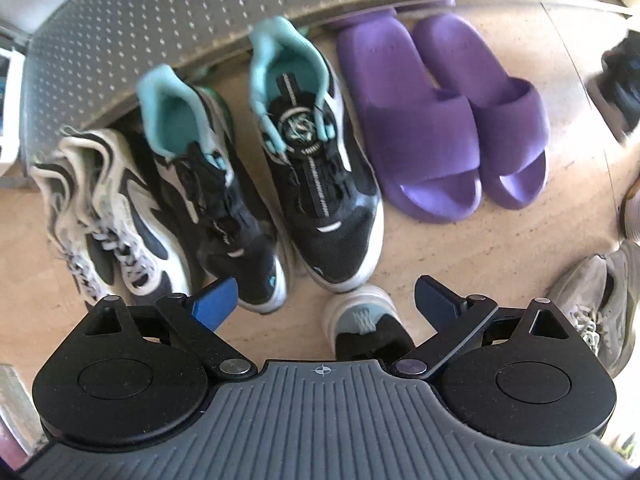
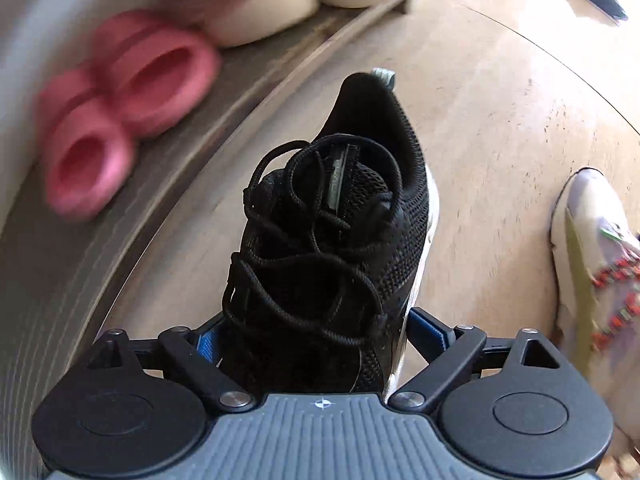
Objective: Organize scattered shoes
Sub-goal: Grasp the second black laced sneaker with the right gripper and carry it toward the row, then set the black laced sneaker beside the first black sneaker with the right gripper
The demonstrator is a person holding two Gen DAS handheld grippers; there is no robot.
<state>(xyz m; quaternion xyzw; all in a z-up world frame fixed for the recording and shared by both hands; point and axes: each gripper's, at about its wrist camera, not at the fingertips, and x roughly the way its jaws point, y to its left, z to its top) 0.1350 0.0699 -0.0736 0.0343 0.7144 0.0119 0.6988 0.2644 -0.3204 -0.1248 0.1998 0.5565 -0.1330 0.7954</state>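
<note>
In the right wrist view a black mesh sneaker (image 2: 336,232) with black laces fills the gap between my right gripper's (image 2: 316,336) blue pads. The pads press on its sides, its heel points away from me, and it stays sharp while the floor behind is blurred. In the left wrist view my left gripper (image 1: 326,300) points down at the floor, open and holding nothing. Beyond it a pair of black-and-teal sneakers (image 1: 316,184), a white-and-black sneaker (image 1: 104,216) and a pair of purple slides (image 1: 444,120) stand in a row against a perforated metal rack (image 1: 160,20).
A light-soled shoe toe (image 1: 360,312) lies just under the left gripper, and a grey sneaker (image 1: 600,308) sits at the right. Near the right gripper, pink slippers (image 2: 120,120) and cream shoes (image 2: 280,4) rest on a low shelf. A white sneaker with red laces (image 2: 592,260) lies on the floor.
</note>
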